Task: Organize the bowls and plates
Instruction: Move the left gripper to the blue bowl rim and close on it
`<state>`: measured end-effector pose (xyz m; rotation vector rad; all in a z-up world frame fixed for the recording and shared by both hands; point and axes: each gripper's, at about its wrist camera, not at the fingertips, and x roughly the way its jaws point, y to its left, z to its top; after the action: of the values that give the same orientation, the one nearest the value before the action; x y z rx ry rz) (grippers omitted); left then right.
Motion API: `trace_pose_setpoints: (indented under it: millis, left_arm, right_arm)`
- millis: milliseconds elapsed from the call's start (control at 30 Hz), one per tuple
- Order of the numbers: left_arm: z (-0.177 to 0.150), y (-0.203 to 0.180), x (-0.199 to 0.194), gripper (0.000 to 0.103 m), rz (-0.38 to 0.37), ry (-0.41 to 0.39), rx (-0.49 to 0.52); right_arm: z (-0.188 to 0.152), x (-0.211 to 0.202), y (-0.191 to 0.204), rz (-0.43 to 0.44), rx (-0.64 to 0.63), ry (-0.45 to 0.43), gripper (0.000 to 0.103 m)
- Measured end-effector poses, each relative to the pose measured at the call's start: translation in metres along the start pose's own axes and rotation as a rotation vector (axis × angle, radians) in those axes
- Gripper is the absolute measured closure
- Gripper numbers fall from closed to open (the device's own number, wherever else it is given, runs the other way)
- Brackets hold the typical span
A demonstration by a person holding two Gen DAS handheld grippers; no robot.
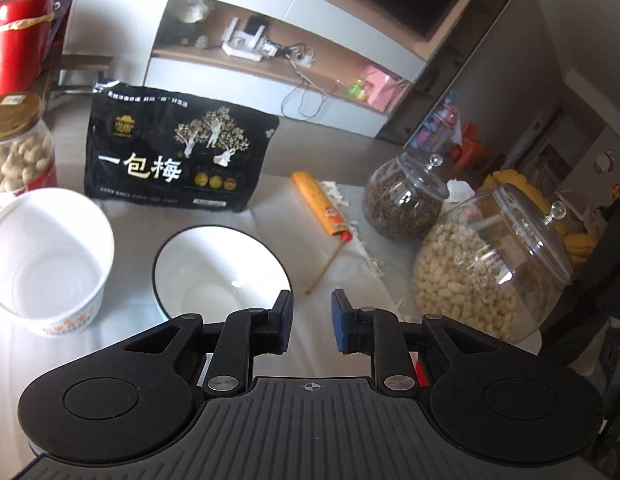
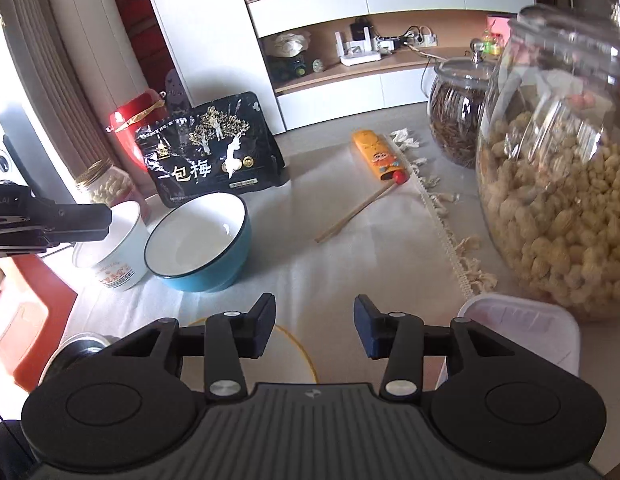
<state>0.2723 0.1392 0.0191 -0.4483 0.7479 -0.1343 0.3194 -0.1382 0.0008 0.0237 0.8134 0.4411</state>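
Note:
A blue bowl with a white inside [image 2: 198,244] stands on the white cloth; it also shows in the left wrist view [image 1: 218,272]. A white paper cup [image 1: 50,256] stands to its left, touching or nearly so, and shows in the right wrist view [image 2: 114,248]. A white plate with a yellow rim [image 2: 286,356] lies under my right gripper [image 2: 315,326], which is open and empty. My left gripper [image 1: 311,316] is open and empty, just at the bowl's near right rim.
A black snack bag [image 1: 178,156] stands behind the bowl. Two glass jars, one of peanuts [image 1: 490,264] and one of dark tea [image 1: 406,196], stand right. An orange chopstick sleeve [image 1: 322,208], a peanut jar [image 1: 18,148], a red canister [image 1: 18,40] and a white plastic tub [image 2: 522,328] are about.

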Motion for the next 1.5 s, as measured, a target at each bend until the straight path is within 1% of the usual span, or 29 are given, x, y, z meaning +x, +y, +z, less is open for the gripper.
trace_pose_setpoints:
  millis: [33,100,133,200,267,333,400,433,500,567,600,633,667,700,733,833,900,933,967,1000,1067,1167,1267,1367,1433,1500]
  left_arm:
    - [0.006,0.008,0.006,0.08,-0.002,0.011,-0.001]
    - [0.011,0.03,0.017,0.08,-0.017,0.047,-0.025]
    - [0.012,0.041,0.02,0.08,-0.02,0.053,-0.044]
    - [0.012,0.067,0.029,0.08,0.008,0.066,-0.095]
    - [0.014,0.088,0.035,0.08,0.056,0.081,-0.128]
    - [0.015,0.101,0.042,0.08,0.102,0.085,-0.134]
    - [0.014,0.112,0.048,0.08,0.108,0.099,-0.157]
    - [0.013,0.116,0.052,0.08,0.115,0.104,-0.168]
    - [0.011,0.121,0.059,0.08,0.126,0.111,-0.179]
    - [0.009,0.121,0.065,0.08,0.141,0.112,-0.164]
    - [0.007,0.119,0.068,0.08,0.148,0.114,-0.15]
    - [0.005,0.118,0.073,0.08,0.151,0.122,-0.138]
    - [0.003,0.117,0.077,0.079,0.148,0.137,-0.134]
    - [0.001,0.116,0.081,0.08,0.143,0.147,-0.132]
    - [0.0,0.115,0.085,0.08,0.134,0.153,-0.128]
    - [-0.003,0.112,0.09,0.079,0.154,0.139,-0.106]
    - [-0.004,0.111,0.09,0.079,0.159,0.129,-0.088]
    - [-0.004,0.11,0.091,0.078,0.159,0.128,-0.078]
    - [-0.004,0.11,0.09,0.078,0.158,0.131,-0.074]
    - [-0.005,0.11,0.09,0.078,0.155,0.134,-0.074]
    - [-0.005,0.11,0.086,0.078,0.142,0.148,-0.079]
    - [-0.006,0.11,0.077,0.076,0.115,0.182,-0.09]
    - [-0.01,0.106,0.068,0.076,0.087,0.219,-0.075]
    - [-0.015,0.098,0.067,0.076,0.049,0.255,-0.041]
    - [-0.016,0.096,0.071,0.075,0.044,0.266,-0.038]
    - [-0.017,0.097,0.076,0.075,0.057,0.253,-0.049]
  right_arm:
    - [0.012,-0.001,0.008,-0.038,-0.018,0.0,0.05]
    - [0.029,0.006,0.017,-0.067,-0.029,0.016,0.044]
    - [0.039,0.014,0.023,-0.074,-0.032,0.034,0.043]
    - [0.051,0.031,0.032,-0.087,-0.019,0.069,0.042]
    - [0.061,0.057,0.043,-0.063,0.005,0.118,0.042]
    - [0.067,0.084,0.052,-0.029,0.044,0.177,0.042]
    - [0.073,0.108,0.059,-0.008,0.065,0.226,0.041]
    - [0.073,0.123,0.067,-0.005,0.055,0.25,0.041]
    - [0.071,0.142,0.079,-0.03,0.005,0.267,0.041]
    - [0.068,0.151,0.088,-0.052,-0.036,0.268,0.041]
    - [0.067,0.154,0.091,-0.049,-0.043,0.271,0.04]
    - [0.066,0.158,0.093,-0.035,-0.045,0.275,0.037]
    - [0.066,0.16,0.093,-0.023,-0.043,0.277,0.03]
    - [0.065,0.162,0.092,-0.016,-0.03,0.273,0.028]
    - [0.065,0.164,0.091,-0.018,-0.019,0.271,0.027]
    - [0.065,0.179,0.088,-0.001,0.008,0.298,0.027]
    - [0.065,0.189,0.088,-0.005,0.021,0.314,0.029]
    - [0.064,0.194,0.088,-0.007,0.028,0.326,0.037]
    - [0.064,0.199,0.088,-0.006,0.038,0.347,0.052]
    - [0.063,0.204,0.088,-0.001,0.048,0.366,0.064]
    - [0.06,0.209,0.089,0.015,0.066,0.395,0.071]
    - [0.056,0.201,0.099,-0.023,0.024,0.389,0.071]
    - [0.052,0.188,0.099,-0.007,0.013,0.408,0.071]
    - [0.047,0.175,0.093,0.004,0.001,0.405,0.072]
    - [0.046,0.171,0.088,0.005,0.001,0.399,0.071]
    - [0.045,0.173,0.083,0.015,0.021,0.408,0.072]
